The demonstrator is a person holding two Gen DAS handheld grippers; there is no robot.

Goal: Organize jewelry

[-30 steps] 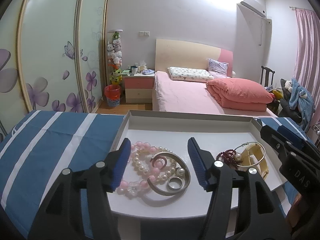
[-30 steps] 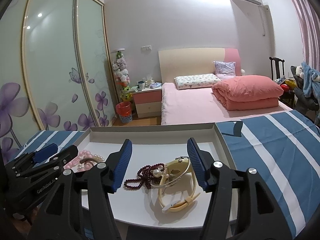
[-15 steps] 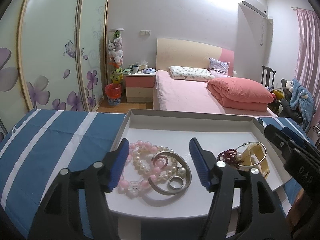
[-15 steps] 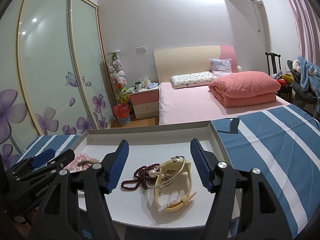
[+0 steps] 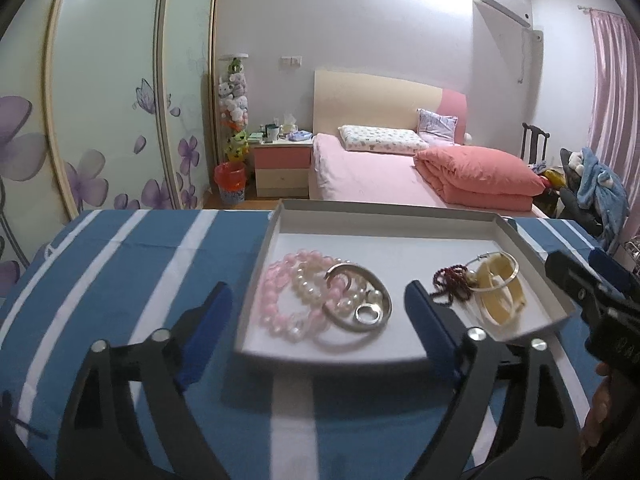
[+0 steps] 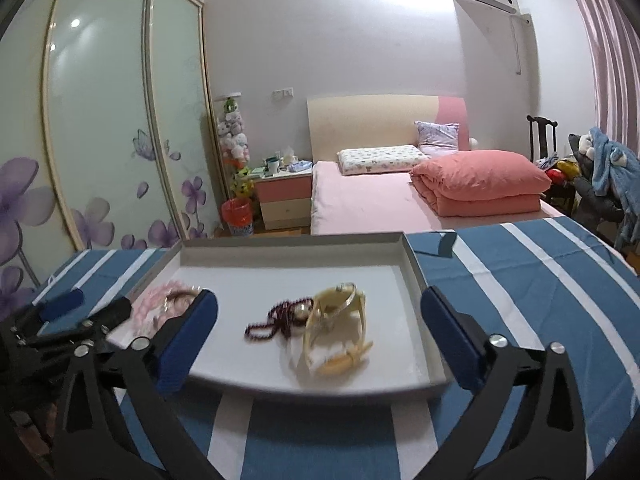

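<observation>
Now, left tongs [image 5: 318, 312]: I hold them spread, empty, pink bead bracelet [image 5: 280, 300] dead ahead in the tray [image 5: 400, 220].
Right tongs [image 6: 320, 332]: spread, empty, cream bangle [image 6: 336, 328] straight ahead, nearer this hand.

Your tray [image 5: 520, 236] is white inside, grey-rimmed. It sits on a blue cloth [image 5: 120, 264] with white stripes. In it you have a pale pink bead bracelet [image 5: 276, 300], a cream pearl bracelet [image 5: 308, 284], a silver bangle [image 5: 360, 276], dark red beads [image 6: 276, 320] and a cream-yellow watch [image 6: 336, 344]. Your gripper pads [image 6: 188, 336] are blue on black frames.
</observation>
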